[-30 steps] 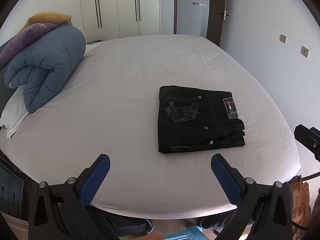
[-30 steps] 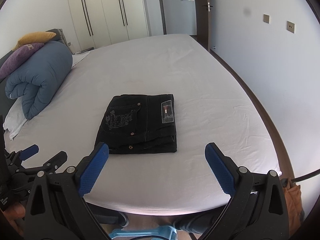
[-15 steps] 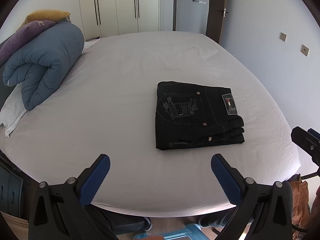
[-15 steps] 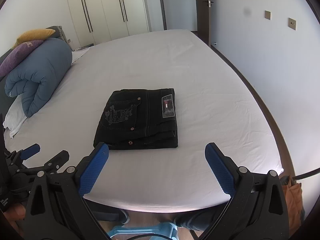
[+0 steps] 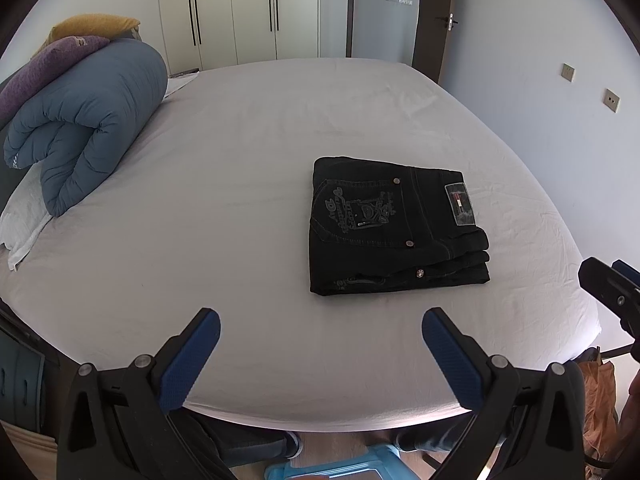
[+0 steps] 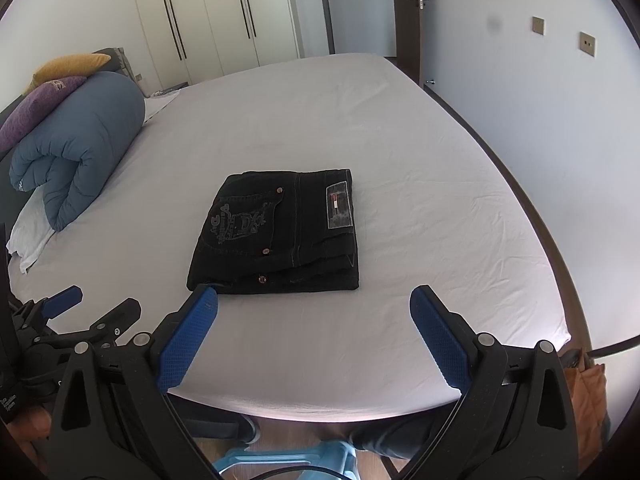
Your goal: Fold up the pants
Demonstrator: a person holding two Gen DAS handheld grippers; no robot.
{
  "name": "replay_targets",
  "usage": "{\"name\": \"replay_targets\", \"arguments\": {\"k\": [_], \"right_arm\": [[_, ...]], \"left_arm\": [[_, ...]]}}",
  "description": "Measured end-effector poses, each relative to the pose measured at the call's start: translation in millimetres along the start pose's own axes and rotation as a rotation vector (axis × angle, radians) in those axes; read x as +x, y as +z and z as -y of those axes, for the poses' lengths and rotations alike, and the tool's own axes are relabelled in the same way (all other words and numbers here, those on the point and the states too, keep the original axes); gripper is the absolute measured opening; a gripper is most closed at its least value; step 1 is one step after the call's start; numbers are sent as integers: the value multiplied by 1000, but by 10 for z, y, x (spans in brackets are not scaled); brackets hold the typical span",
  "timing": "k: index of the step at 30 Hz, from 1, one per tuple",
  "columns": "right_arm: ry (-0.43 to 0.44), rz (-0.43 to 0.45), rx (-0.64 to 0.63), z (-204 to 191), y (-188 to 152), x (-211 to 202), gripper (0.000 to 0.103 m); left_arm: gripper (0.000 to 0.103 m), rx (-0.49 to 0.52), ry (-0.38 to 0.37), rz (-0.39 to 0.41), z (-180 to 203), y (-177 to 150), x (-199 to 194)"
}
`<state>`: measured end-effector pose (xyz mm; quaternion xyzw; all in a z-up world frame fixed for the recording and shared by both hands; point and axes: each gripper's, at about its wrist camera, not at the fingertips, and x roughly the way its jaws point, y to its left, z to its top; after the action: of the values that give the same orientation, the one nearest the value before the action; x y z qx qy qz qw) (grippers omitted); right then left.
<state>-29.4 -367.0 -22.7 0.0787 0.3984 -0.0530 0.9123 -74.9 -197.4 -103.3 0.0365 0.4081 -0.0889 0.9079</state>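
Black denim pants [image 5: 394,226] lie folded in compact rectangle on white bed sheet [image 5: 240,184], pocket side up; task looks done. Left gripper [image 5: 320,354] and right gripper [image 6: 314,330] wide open, empty, held near bed edge, clear of stack

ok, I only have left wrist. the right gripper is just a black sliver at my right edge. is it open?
Observer: Open. In the right wrist view the right gripper has its blue pads spread wide with nothing between them.
Operator: what's it aimed at?
Observer: The folded pants, which sit about centred ahead of it, label patch on the right side.
Operator: can you see my gripper from there?
Observer: Yes. The left gripper shows at the lower left, off to the left of the pants and clear of them.
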Motion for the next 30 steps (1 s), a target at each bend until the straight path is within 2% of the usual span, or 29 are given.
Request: {"name": "replay_targets", "arguments": {"k": [30], "right_arm": [[8,-9,0,-24,-47,53,98]], "left_arm": [[103,-2,1,-5,23,-39,10]]}}
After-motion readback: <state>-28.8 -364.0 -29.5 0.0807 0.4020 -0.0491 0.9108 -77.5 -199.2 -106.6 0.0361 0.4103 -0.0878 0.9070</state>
